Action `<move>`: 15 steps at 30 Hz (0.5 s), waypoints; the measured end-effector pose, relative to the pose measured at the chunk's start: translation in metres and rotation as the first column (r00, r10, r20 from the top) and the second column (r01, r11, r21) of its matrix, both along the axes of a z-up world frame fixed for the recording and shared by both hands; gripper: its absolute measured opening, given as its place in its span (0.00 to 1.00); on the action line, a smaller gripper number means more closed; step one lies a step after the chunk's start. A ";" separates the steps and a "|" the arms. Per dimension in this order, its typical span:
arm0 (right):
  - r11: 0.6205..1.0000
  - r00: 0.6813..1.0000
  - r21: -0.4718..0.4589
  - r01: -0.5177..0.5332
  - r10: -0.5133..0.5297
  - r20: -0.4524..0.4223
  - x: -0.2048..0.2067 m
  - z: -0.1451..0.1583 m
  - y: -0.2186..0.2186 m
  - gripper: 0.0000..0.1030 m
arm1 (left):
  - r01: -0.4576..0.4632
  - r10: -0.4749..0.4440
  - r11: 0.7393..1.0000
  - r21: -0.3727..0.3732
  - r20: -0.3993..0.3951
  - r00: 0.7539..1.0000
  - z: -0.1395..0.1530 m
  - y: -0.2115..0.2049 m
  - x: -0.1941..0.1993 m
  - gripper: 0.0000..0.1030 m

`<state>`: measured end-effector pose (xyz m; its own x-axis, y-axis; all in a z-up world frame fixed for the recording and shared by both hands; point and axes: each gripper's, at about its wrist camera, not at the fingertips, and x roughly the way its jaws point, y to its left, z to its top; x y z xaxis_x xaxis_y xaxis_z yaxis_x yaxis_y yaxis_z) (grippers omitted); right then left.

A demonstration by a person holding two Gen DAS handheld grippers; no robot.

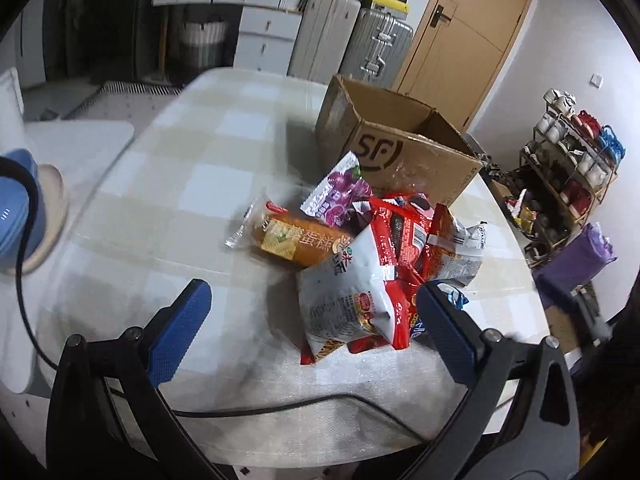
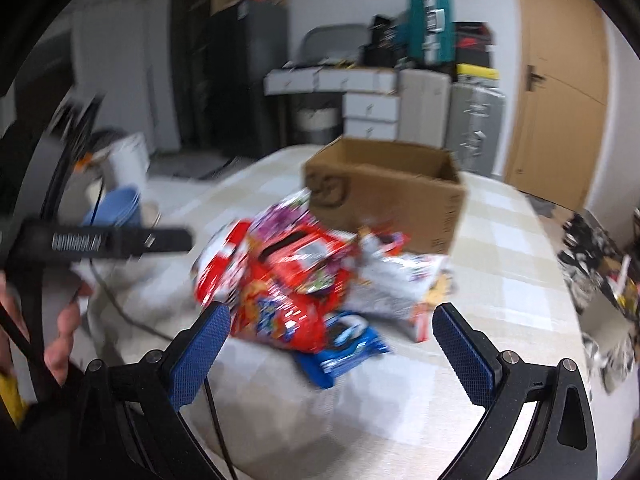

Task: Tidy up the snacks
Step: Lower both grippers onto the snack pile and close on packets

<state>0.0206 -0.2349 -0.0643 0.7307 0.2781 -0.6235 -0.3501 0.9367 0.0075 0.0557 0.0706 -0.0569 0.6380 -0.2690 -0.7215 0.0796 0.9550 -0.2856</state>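
Observation:
A heap of snack packets lies on the checked tablecloth in front of an open cardboard box (image 1: 400, 148). In the left wrist view I see an orange cake packet (image 1: 296, 236), a purple grape packet (image 1: 340, 192), a white bag (image 1: 344, 296) and red wrappers (image 1: 404, 232). My left gripper (image 1: 312, 300) stands open just short of the white bag, nothing between its fingers. The right wrist view is blurred: a big red bag (image 2: 280, 292), a blue packet (image 2: 344, 348), white packets (image 2: 400, 280) and the box (image 2: 384, 188) behind. My right gripper (image 2: 332, 320) is open over the pile's near edge.
A blue cup (image 1: 16, 208) stands on a beige plate at the left. A black cable (image 1: 280, 408) runs across the table's near edge. Behind the table are suitcases (image 1: 376, 44), white drawers (image 1: 268, 24) and a wooden door (image 1: 464, 28). A hand (image 2: 64, 328) holds the other gripper at left.

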 end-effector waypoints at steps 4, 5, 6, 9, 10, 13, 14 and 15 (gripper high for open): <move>0.996 0.997 -0.061 -0.068 0.066 -0.034 0.010 -0.012 0.018 1.00 | 0.046 -0.046 0.999 0.000 -0.023 0.999 -0.006 -0.010 0.013 0.99; 0.995 0.996 -0.061 -0.082 0.079 -0.046 0.012 -0.015 0.019 1.00 | 0.055 -0.055 0.998 -0.004 -0.038 0.998 -0.008 -0.014 0.017 0.99; 0.994 0.994 -0.054 -0.093 0.090 -0.060 0.015 -0.016 0.020 1.00 | 0.066 -0.066 0.998 -0.002 -0.067 0.996 -0.013 -0.017 0.024 0.99; 0.994 0.991 -0.029 -0.107 0.104 -0.090 0.026 -0.021 0.019 1.00 | 0.085 -0.083 0.996 0.008 -0.137 0.987 -0.027 -0.027 0.041 0.96; 0.993 0.989 -0.019 -0.113 0.111 -0.096 0.029 -0.021 0.017 1.00 | 0.084 -0.082 0.996 0.008 -0.148 0.986 -0.031 -0.028 0.045 0.95; 0.989 0.985 -0.006 -0.148 0.147 -0.095 0.032 -0.023 0.019 1.00 | 0.090 -0.094 0.996 -0.030 -0.192 0.977 -0.043 -0.028 0.052 0.81; 0.986 0.982 -0.019 -0.165 0.163 -0.094 0.034 -0.025 0.023 1.00 | 0.092 -0.101 0.994 -0.053 -0.199 0.975 -0.045 -0.027 0.052 0.77; 0.984 0.981 -0.035 -0.173 0.169 -0.096 0.038 -0.027 0.026 1.00 | 0.091 -0.103 0.994 -0.066 -0.206 0.973 -0.048 -0.026 0.052 0.71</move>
